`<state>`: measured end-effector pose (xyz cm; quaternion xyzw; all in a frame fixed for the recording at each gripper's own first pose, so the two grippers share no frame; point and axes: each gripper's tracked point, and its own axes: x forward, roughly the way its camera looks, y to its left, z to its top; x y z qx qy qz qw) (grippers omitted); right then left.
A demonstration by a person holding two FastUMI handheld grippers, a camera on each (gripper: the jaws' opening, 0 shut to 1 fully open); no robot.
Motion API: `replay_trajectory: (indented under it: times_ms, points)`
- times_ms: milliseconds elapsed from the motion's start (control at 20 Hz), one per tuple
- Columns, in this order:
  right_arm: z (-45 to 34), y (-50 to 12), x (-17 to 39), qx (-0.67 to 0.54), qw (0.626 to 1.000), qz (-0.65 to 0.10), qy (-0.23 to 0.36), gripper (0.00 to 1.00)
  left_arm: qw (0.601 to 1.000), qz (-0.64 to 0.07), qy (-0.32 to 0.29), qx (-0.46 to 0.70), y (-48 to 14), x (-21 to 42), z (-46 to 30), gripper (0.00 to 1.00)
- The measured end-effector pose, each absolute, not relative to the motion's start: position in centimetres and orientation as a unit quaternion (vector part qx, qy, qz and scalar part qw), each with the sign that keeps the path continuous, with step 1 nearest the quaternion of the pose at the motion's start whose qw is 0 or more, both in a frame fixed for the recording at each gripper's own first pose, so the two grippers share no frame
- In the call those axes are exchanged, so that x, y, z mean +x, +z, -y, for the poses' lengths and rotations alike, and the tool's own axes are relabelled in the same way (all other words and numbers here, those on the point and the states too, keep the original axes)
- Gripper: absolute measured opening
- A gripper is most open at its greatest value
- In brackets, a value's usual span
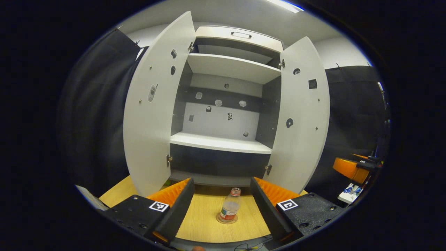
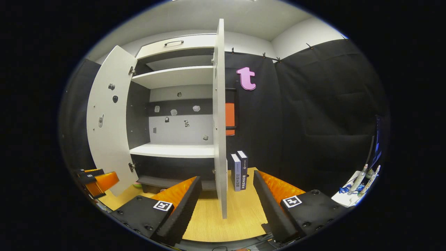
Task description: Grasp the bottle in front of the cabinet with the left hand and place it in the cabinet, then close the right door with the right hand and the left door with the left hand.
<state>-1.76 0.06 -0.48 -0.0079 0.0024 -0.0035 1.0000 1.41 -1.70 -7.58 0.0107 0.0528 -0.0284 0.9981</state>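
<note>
tongs (image 1: 221, 205) apart, bottle (image 1: 230, 208) upright between

Each gripper (image 1: 221, 202) has black bodies bearing square black-and-white markers and screws.

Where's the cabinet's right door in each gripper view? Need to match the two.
Left gripper view: the right door stands right of centre, swung open, its inner face towards the camera, above and behind the left gripper.
Right gripper view: the right door is seen edge-on, a thin upright strip at centre, between the right gripper's fingers.
Shared landmark: the middle shelf.
</note>
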Motion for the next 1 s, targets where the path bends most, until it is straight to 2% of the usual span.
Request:
replay_trajectory:
  times_ms: [700,1000]
  points:
    - [0.9,-0.6,-2.3,-0.011,1.0,-0.015,-0.022,0.98,0.982,-0.16,-0.098,0.011,-22.9,8.4,5.3,0.98]
    - [3.0,-0.4,-2.9,-0.013,0.998,-0.018,-0.052,0.98,0.972,-0.215,-0.092,0.017,-29.7,11.3,5.2,0.98]
